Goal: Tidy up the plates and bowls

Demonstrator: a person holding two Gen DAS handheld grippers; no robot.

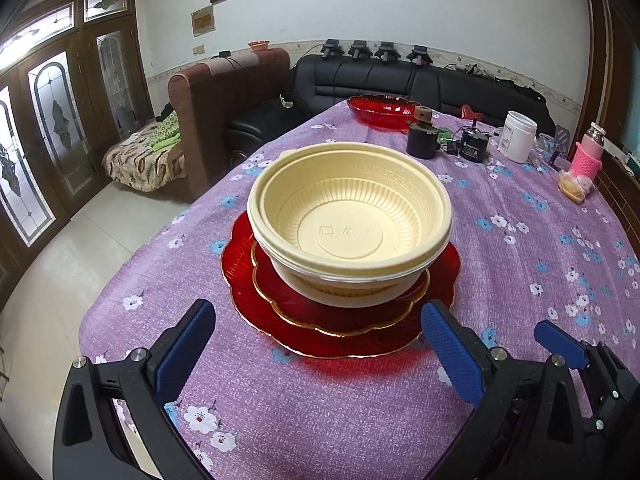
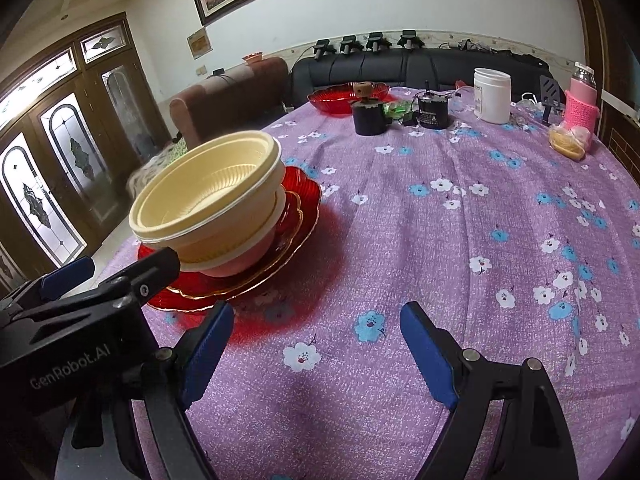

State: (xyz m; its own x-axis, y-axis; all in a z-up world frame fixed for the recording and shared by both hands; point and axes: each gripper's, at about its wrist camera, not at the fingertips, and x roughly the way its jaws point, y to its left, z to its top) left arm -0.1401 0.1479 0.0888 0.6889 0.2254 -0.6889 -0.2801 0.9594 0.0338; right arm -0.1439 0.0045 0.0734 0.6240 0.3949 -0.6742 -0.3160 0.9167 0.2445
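Cream plastic bowls (image 1: 350, 220) are nested in a stack on two stacked red gold-rimmed plates (image 1: 280, 316) on the purple floral tablecloth. The stack also shows in the right wrist view (image 2: 208, 196), at the left on the plates (image 2: 296, 216). My left gripper (image 1: 320, 344) is open and empty, just in front of the plates' near rim. My right gripper (image 2: 316, 352) is open and empty over bare cloth, to the right of the stack. The left gripper's body (image 2: 80, 300) shows at the lower left of the right wrist view.
A red glass dish (image 1: 382, 110) sits at the table's far end. Near it stand a black pot (image 1: 422, 140), a black device (image 1: 474, 144), a white jar (image 1: 518, 136), a pink bottle (image 1: 588, 152) and bagged bread (image 1: 572, 188). Sofas lie beyond the table.
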